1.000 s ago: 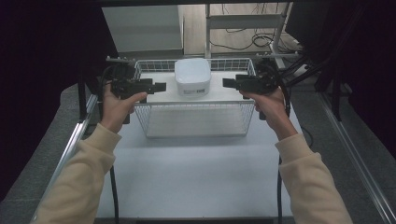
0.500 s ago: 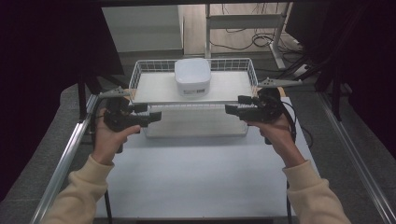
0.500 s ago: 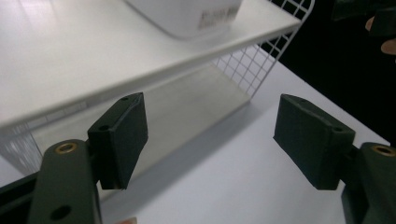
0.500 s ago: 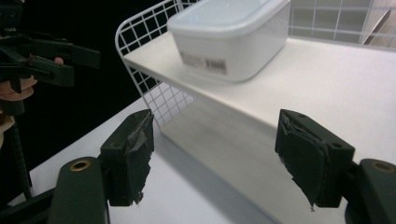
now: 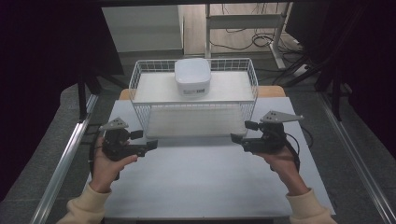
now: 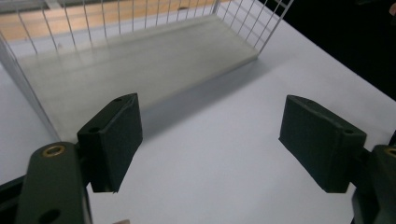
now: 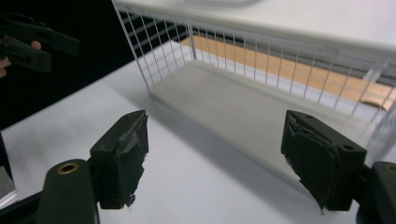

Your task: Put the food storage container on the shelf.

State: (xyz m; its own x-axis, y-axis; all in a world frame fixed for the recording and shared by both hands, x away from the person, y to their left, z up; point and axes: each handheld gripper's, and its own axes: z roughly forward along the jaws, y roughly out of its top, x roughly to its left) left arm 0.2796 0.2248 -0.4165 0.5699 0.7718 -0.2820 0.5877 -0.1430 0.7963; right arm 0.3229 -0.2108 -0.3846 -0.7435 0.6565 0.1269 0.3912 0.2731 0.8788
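- Wire basket (image 5: 194, 100) is sitting at the far middle of the white table (image 5: 196, 186), long side facing the person, upright, white mesh walls with a pale flat liner inside.
- White bowl (image 5: 192, 77) is resting on top of the basket at its far rim, roughly centred, looking upside down.
- Left gripper (image 5: 152, 145) is hovering just off the basket's near left corner, tips pointing inward toward the right gripper, not touching the wire.
- Its jaws have just been opening and are now standing wide apart; in the left gripper view (image 6: 210, 140) there is only bare table between the pads, with the basket's near wall and liner lying ahead.
- Right gripper (image 5: 235, 138) is mirroring it just off the near right corner, tips pointing inward, also clear of the wire.
- Its jaws have likewise just been opening and are spread wide, nothing between them; the right gripper view (image 7: 212, 158) is looking across the table at the basket's corner and liner.
- Right pads are carrying torn, ragged tape on their inner faces.
- Both hands are gripping the handles from below, cream sleeves (image 5: 308, 210) coming in from the bottom edge.
- Grey three-cornered plates are riding on top of each gripper.
- Dark floor, metal rails and cables are surrounding the table.
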